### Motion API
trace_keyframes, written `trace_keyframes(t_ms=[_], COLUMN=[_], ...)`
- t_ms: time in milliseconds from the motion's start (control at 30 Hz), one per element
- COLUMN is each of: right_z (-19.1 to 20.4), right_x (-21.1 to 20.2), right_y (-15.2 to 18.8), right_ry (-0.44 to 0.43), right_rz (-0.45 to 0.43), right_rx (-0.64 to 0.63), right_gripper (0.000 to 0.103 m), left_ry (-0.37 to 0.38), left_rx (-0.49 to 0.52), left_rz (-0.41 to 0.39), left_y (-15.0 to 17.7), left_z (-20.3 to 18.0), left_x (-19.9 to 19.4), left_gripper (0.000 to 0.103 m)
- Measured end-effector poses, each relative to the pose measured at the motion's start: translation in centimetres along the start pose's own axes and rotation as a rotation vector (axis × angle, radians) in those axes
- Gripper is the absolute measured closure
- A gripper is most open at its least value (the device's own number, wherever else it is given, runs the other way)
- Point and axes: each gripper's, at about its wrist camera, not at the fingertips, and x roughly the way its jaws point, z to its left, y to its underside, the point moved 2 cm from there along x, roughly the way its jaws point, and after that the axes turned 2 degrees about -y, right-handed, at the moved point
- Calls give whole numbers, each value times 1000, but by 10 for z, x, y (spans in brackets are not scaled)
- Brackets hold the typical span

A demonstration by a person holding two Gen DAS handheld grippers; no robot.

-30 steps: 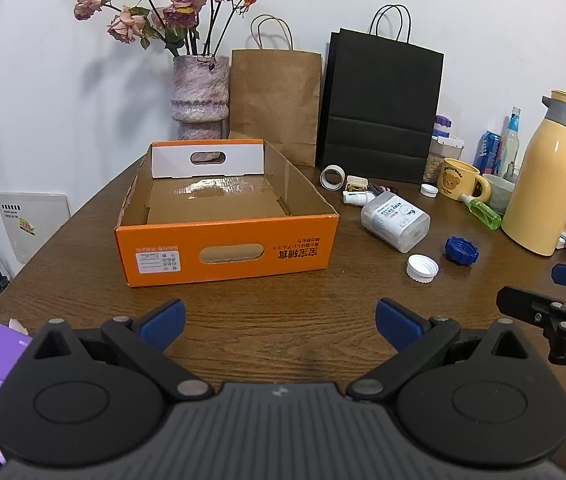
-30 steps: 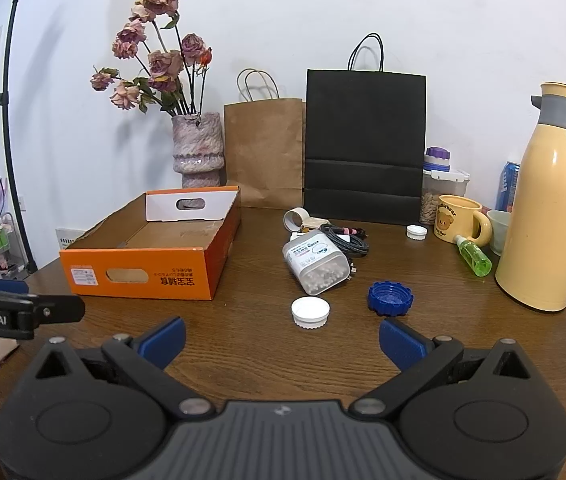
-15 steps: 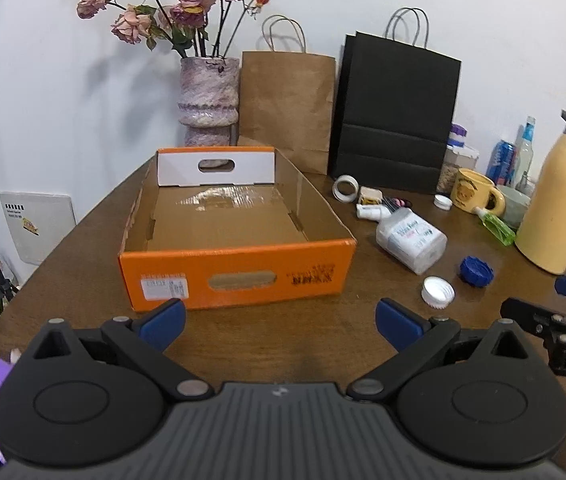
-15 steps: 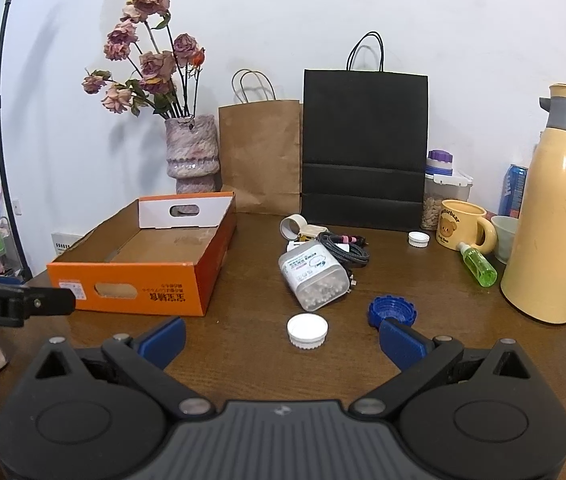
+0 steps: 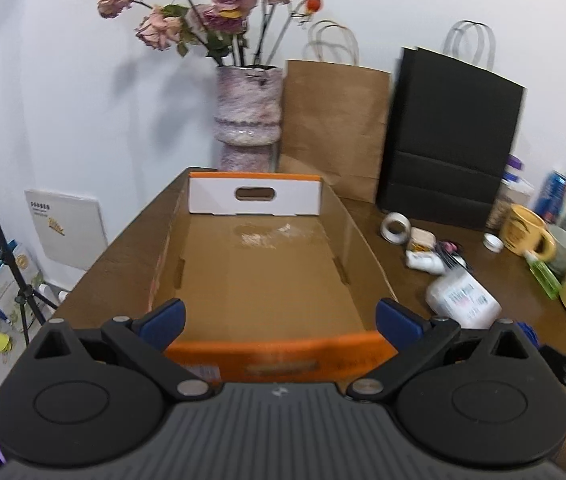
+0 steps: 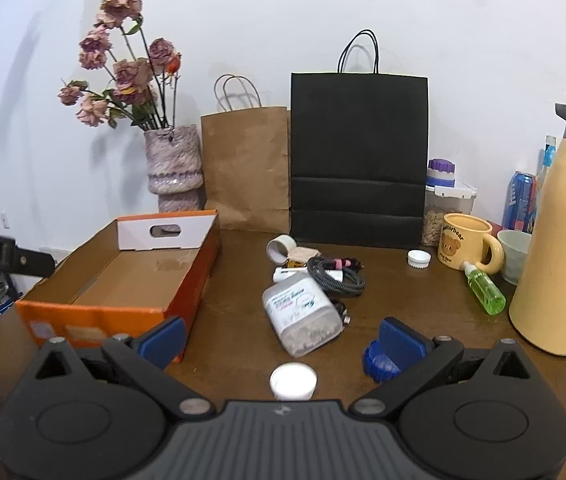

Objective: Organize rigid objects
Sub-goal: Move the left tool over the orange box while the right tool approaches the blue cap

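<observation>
An empty orange cardboard box [image 5: 275,354] [image 6: 95,314] lies open on the wooden table. My left gripper [image 5: 281,320] is open and empty, its blue tips right over the box's near wall. My right gripper [image 6: 281,338] is open and empty, with a white cap [image 6: 293,381] between its tips and a blue cap [image 6: 379,364] under the right tip. A clear plastic jar [image 6: 301,318] [image 5: 463,300] lies on its side just beyond. A tape roll [image 6: 280,247], a black cable [image 6: 335,274] and a small white bottle [image 5: 423,262] lie behind it.
A vase of dried roses [image 6: 173,168], a brown paper bag [image 6: 245,168] and a black paper bag [image 6: 359,160] stand at the back. A yellow mug [image 6: 465,242], a green spray bottle [image 6: 485,294], another white cap [image 6: 419,258] and a tall yellow thermos [image 6: 559,240] stand on the right.
My left gripper has moved forward and up to the box's near wall. My right gripper has moved forward to the white and blue caps. Both stay open.
</observation>
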Motion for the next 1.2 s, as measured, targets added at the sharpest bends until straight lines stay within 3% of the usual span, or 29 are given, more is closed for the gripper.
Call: trace_keyframes(t_ms=[267, 700, 967, 1200], right_z=[-13, -36, -46, -64], right_x=[38, 123, 136, 133], right_y=[-23, -32, -16, -3], right_ry=[52, 154, 184, 261], right_rz=[4, 76, 120, 135], right_rx=[12, 103, 116, 137], right_gripper=[0, 0, 0, 0], left_ry=[-71, -211, -208, -245], left_rx=[-57, -183, -191, -171], left_rz=[17, 91, 117, 178], left_y=[-48, -88, -78, -61], left_z=[19, 71, 93, 99], left_x=[47, 136, 159, 177], left_gripper=[0, 0, 0, 0])
